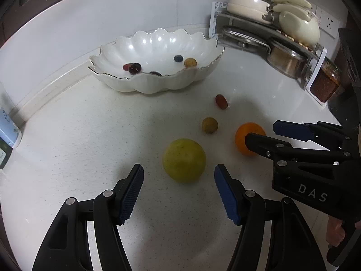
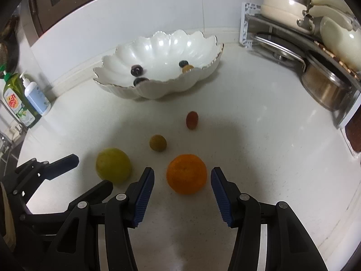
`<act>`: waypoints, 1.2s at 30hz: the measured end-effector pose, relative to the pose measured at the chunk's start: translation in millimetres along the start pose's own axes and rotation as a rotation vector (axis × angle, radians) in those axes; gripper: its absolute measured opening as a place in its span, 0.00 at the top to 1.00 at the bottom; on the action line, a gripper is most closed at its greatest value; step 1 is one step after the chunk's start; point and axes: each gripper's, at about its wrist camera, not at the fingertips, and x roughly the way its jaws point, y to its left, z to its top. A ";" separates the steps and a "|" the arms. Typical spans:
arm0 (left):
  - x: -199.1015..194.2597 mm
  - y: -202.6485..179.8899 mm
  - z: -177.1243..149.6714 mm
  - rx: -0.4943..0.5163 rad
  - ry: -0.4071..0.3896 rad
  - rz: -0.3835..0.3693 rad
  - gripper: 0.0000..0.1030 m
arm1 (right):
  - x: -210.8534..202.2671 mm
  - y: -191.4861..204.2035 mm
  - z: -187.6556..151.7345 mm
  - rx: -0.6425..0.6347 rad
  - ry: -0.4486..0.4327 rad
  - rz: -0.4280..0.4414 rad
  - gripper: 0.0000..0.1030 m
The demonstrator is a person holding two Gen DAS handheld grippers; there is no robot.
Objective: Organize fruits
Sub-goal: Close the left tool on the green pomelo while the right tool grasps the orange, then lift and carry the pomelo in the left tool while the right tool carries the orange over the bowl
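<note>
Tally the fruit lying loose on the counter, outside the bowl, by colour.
Yellow-green fruit: 1
Orange fruit: 1
Brownish-yellow small fruit: 1
Dark red oblong fruit: 1
Total: 4

Left gripper [image 1: 179, 176]: jaws apart, yellow-green fruit [image 1: 184, 160] just ahead at 12 o'clock, a gap on each side.
Right gripper [image 2: 182, 180]: jaws apart, orange [image 2: 186, 174] between the tips, not touched.
Between the grippers: narrow; each crowds the other's inner side.
Path to bowl [image 2: 126, 88]: 12 o'clock, partly blocked by a small brown fruit [image 2: 158, 143] and a red fruit [image 2: 192, 119].
Open counter [image 1: 79, 135]: 9 to 11 o'clock in the left view.
Right flank: pot rack [image 2: 327, 72] at 2 o'clock.
Left flank: bottles [image 2: 24, 99] at 9 o'clock.
</note>
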 end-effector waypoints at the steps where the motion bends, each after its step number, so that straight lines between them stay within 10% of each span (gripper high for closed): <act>1: 2.2 -0.4 -0.4 0.003 0.004 0.000 0.38 | 1.8 -0.8 -0.5 0.001 0.005 0.000 0.48; 27: 39.2 -8.0 4.9 0.019 0.065 -0.018 0.38 | 31.8 -10.0 -1.4 0.019 0.074 0.022 0.48; 36: 42.2 -5.7 4.8 0.012 0.072 -0.010 0.53 | 34.6 -10.9 -1.8 0.029 0.070 0.056 0.56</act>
